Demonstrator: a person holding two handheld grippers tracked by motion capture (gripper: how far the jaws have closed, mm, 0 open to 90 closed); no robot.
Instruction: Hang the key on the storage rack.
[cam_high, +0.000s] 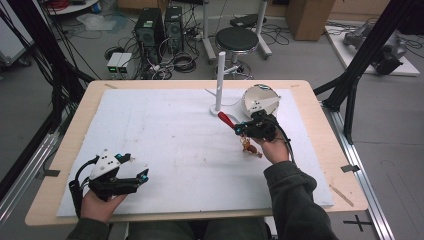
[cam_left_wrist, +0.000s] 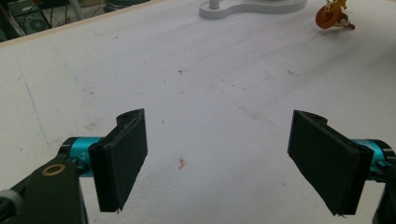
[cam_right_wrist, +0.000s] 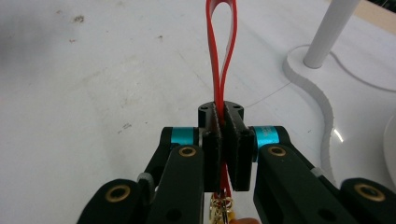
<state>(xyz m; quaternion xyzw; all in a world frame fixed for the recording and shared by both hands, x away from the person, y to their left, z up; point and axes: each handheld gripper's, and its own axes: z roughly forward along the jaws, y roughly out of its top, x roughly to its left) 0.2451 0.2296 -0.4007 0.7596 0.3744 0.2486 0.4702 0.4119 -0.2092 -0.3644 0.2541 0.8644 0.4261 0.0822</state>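
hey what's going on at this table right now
A person holds a two-jaw gripper in each hand over a white-covered table. The right gripper is shut on a red strap loop with a gold-and-orange charm hanging below it, close to a white peg stand. The left gripper rests open near the table's front edge, nothing between its jaws.

In the right gripper view, the red strap loop runs past the top edge, so its far end is cut off, and its lower part is hidden between the closed black fingers. Below those fingers, the small gold metal trinket is cut by the bottom edge. Beside the loop, the white upright post loses its top at the edge. In the high view, the orange-and-gold charm hanging under the right gripper is too small to make out.
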